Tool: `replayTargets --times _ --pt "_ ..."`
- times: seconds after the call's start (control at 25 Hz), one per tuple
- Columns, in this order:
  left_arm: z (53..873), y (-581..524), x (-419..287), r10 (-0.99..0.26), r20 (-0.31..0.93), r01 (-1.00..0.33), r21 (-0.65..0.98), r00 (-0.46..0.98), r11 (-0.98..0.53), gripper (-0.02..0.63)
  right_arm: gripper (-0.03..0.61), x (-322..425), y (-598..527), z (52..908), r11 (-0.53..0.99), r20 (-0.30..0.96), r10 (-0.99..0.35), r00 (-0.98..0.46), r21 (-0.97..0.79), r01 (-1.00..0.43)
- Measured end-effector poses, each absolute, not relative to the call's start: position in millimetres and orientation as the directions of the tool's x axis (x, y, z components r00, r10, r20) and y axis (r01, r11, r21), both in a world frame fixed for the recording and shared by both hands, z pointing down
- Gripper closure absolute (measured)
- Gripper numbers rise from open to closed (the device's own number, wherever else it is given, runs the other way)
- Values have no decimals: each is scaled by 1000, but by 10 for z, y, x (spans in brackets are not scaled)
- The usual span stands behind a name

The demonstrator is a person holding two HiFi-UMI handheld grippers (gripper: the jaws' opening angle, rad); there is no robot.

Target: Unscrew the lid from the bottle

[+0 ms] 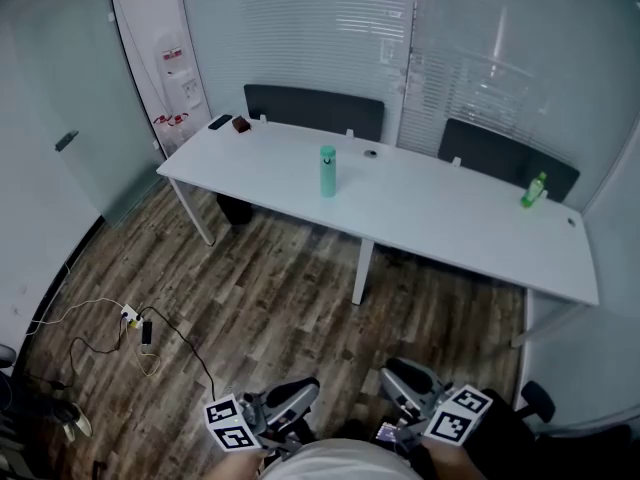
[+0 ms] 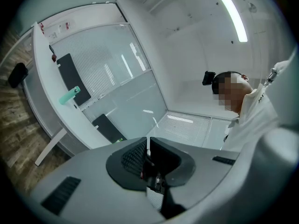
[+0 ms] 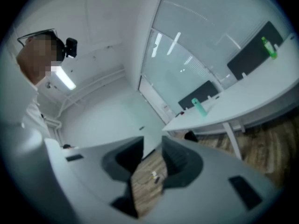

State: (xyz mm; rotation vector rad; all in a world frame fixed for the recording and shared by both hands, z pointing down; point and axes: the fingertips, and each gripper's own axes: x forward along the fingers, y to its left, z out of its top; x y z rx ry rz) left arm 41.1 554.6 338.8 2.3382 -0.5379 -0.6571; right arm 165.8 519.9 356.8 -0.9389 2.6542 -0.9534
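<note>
Lying on the wooden floor (image 1: 280,298) at the near left, a white power strip (image 1: 130,315) has dark cables running from it. On the far left end of the long white counter (image 1: 450,228) sit two small dark objects (image 1: 219,122), too small to name.

The left gripper (image 1: 300,393) is held low at the near edge, just left of centre and well apart from the counter. Its marker cube (image 1: 232,423) is turned upward. The left gripper view shows its jaws pressed together with nothing between them.

The teal bottle (image 1: 328,173) stands upright near the middle of the counter, toward the far edge. Its lid (image 1: 327,152) is on top, and neither gripper touches it. Just right of it lies a small dark item (image 1: 371,153). Two dark chairs (image 1: 313,111) stand behind the counter on its far side.

The right gripper (image 1: 400,380) is held low at the near edge, just right of centre and beside the left one, also well away from the bottle. The right gripper view shows its jaws slightly apart and holding nothing. Only floor shows through the gap.

A green bottle (image 1: 533,190) stands alone toward the far right end of the counter, well apart from the teal one.
</note>
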Motion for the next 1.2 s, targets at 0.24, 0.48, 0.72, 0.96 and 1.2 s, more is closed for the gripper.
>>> replayTargets --times 0.24,0.48,0.72,0.96,1.2 --pt "3361 5418 628 -551 -306 -241 663 777 -708 485 453 1881 5086 3608 584 61 -608 -792 -642 -498" --pt "3421 5344 881 -535 -318 -202 684 782 -701 485 454 2085 4936 3740 567 71 -601 -796 -664 -487" --pt "3496 5223 1030 -553 -306 -218 692 775 -688 485 453 2193 4807 3818 573 83 -574 -815 -670 -472" --pt "3548 4934 836 -577 -299 -242 693 760 -679 485 454 1981 4522 3844 575 83 -553 -829 -682 -452" --pt "3644 4380 505 -561 -297 -224 699 773 -679 491 454 1594 4049 3938 574 99 -543 -834 -681 -455"
